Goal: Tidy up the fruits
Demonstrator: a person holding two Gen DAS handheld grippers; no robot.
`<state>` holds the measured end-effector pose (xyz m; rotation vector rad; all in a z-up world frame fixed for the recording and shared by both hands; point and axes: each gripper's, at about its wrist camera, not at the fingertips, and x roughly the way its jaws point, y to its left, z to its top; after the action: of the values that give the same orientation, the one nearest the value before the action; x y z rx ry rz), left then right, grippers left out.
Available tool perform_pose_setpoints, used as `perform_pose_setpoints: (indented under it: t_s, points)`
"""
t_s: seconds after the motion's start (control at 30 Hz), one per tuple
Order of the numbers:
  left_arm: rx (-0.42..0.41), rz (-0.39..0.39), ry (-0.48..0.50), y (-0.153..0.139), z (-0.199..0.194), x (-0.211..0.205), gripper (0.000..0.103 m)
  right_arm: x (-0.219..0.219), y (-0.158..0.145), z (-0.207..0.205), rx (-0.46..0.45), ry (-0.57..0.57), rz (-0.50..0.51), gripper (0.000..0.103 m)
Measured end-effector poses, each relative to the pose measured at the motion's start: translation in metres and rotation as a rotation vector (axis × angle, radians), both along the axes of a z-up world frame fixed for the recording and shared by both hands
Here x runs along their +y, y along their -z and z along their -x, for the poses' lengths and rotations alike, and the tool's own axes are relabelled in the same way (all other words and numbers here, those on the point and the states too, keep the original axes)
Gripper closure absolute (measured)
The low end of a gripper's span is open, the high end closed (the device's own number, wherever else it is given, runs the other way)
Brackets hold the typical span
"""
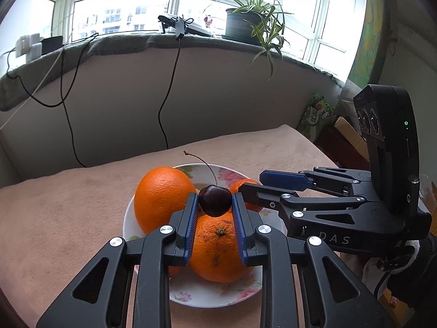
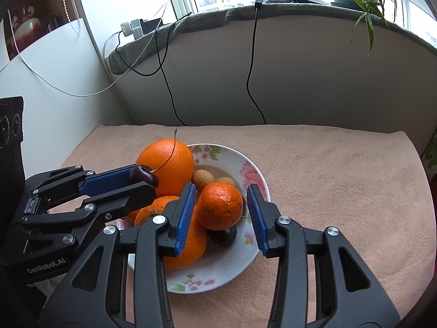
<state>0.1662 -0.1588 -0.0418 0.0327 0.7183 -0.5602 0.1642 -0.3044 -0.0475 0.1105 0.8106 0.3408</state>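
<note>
A flowered white plate point(image 1: 191, 298) point(image 2: 218, 268) holds a big orange point(image 1: 162, 196) point(image 2: 166, 164), a second orange point(image 1: 218, 248) point(image 2: 191, 248), a small mandarin point(image 2: 220, 206) point(image 1: 240, 186), two small tan fruits point(image 2: 202, 179) and a dark round fruit point(image 2: 222, 236). My left gripper point(image 1: 215, 202) point(image 2: 143, 178) is shut on a dark cherry point(image 1: 215, 201) point(image 2: 140, 174) with a long stem, held just above the oranges. My right gripper point(image 2: 221, 205) point(image 1: 250, 183) straddles the mandarin. Its jaws stand slightly wider than the fruit, and a sliver of plate shows beside the right pad.
The plate sits on a table under a pink cloth point(image 1: 68, 218) point(image 2: 341, 191). Behind it a wall rises to a window sill with a potted plant point(image 1: 245, 22), and black cables point(image 2: 252, 68) hang down. Boxes point(image 1: 344, 136) stand beyond the right edge.
</note>
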Motion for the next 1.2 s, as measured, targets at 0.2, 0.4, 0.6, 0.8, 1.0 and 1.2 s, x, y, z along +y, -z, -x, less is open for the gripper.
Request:
perform_pose_setpoints:
  t_s: [0.2,0.4,0.6,0.8,1.0,1.2]
  points:
    - [-0.008,-0.015,0.001,0.0,-0.002,-0.004,0.069,-0.005,0.001,0.001,0.003,0.008,-0.002,0.062]
    - [-0.013,-0.017,0.004,-0.001,0.001,-0.005,0.056,-0.01,0.0,0.004,-0.008,0.029,0.001,0.039]
    - [-0.015,-0.019,-0.005,-0.001,0.004,-0.004,0.043,-0.012,-0.002,0.006,-0.016,0.04,0.014,0.034]
    - [-0.027,-0.033,-0.045,-0.005,0.007,0.0,0.029,-0.016,-0.002,0.008,-0.016,0.056,0.01,0.021]
    - [-0.034,-0.056,-0.072,-0.005,0.009,0.003,0.025,-0.016,-0.005,0.013,-0.03,0.072,0.024,0.014]
    - [-0.023,-0.061,-0.095,-0.002,0.011,0.008,0.025,-0.016,-0.007,0.018,-0.03,0.077,0.03,0.013]
